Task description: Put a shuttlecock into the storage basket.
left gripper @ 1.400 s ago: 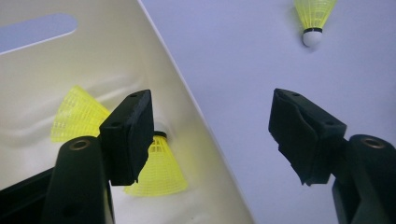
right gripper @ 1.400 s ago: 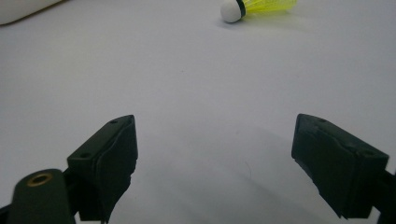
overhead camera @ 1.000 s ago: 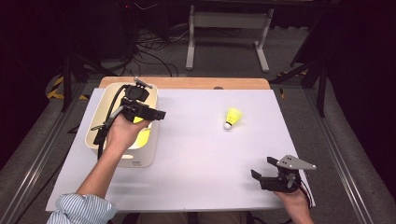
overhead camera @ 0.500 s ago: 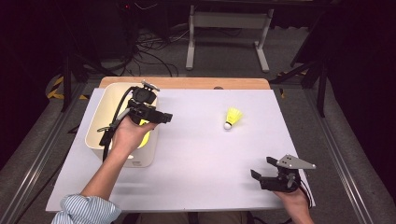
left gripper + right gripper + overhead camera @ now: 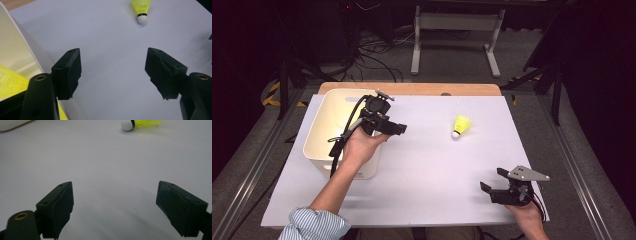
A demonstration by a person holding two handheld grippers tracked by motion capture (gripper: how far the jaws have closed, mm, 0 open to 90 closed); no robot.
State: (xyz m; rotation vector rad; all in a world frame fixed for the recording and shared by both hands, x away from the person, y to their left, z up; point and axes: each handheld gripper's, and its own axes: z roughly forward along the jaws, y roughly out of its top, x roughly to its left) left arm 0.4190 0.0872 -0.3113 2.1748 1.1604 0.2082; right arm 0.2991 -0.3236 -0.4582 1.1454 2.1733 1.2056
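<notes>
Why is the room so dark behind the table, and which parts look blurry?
High view: light falls on the white table sheet, the floor behind stays dim. Left gripper view: the shuttlecock is soft, the near jaws sharper. Right gripper view: faint jaw shadows on the sheet.

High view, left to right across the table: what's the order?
White bin → left gripper → yellow shuttlecock → right gripper, all on the white table.
</notes>
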